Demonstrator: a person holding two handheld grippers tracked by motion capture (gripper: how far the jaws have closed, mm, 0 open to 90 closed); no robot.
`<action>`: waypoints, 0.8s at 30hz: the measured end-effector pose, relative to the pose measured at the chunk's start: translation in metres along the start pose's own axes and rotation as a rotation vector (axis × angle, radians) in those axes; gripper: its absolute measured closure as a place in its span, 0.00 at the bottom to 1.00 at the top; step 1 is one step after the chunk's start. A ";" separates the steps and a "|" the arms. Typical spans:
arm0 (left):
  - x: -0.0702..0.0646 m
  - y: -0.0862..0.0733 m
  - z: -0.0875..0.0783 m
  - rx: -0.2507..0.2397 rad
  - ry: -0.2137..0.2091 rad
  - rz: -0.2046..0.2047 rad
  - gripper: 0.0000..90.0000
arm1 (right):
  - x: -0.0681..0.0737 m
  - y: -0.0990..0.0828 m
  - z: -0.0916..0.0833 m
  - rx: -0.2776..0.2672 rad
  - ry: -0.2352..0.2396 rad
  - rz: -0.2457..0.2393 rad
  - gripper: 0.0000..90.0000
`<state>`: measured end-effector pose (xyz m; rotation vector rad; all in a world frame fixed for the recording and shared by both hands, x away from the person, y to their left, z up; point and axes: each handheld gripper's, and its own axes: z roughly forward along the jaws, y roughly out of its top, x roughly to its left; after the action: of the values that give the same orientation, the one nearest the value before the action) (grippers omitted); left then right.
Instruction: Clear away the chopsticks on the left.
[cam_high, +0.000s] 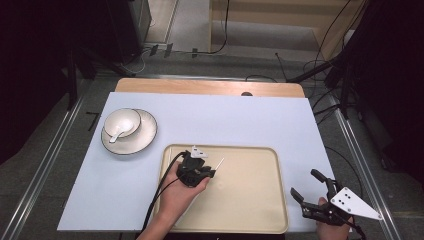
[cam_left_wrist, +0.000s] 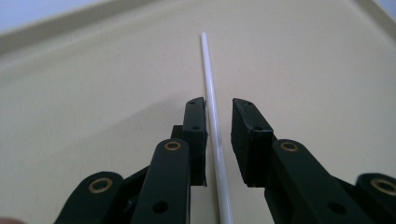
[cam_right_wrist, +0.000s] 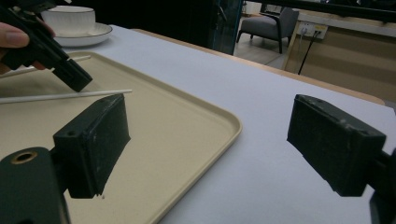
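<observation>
on the counter (cam_high: 250, 120) a tray (cam_high: 260, 210) sits toward the near edge, middle to right. a thin stick (cam_left_wrist: 212, 116) lies on the tray's left part, between the jaws of the left claw (cam_left_wrist: 218, 112), which sits over the tray. far left, behind the tray, a plate (cam_high: 145, 137) carries a bowl (cam_high: 122, 121) with a spoon (cam_high: 116, 135) in it. the right claw (cam_high: 306, 186) is off the tray's near right corner.

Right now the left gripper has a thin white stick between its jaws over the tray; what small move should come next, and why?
Probably draw the left gripper straight back and a little up. Its jaws stand apart beside the white stick: the right pad is clear of it, the left one at most brushes it. The stick seems to lie along the beige tray. Backing out along the stick should avoid knocking it.
</observation>
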<state>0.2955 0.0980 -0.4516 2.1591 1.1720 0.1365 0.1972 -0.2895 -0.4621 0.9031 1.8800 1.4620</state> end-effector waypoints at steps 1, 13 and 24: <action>-0.001 0.005 0.005 -0.005 0.002 0.004 0.85 | 0.000 0.000 0.000 -0.003 0.000 0.001 0.15; -0.001 0.025 0.029 0.003 -0.048 0.027 1.00 | 0.000 0.000 0.000 -0.003 0.003 -0.001 0.15; 0.021 0.029 0.024 0.019 0.028 -0.005 1.00 | 0.000 0.000 0.001 -0.004 0.006 -0.002 0.15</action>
<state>0.3378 0.0914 -0.4572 2.1776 1.1989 0.1542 0.1983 -0.2892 -0.4623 0.8951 1.8819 1.4681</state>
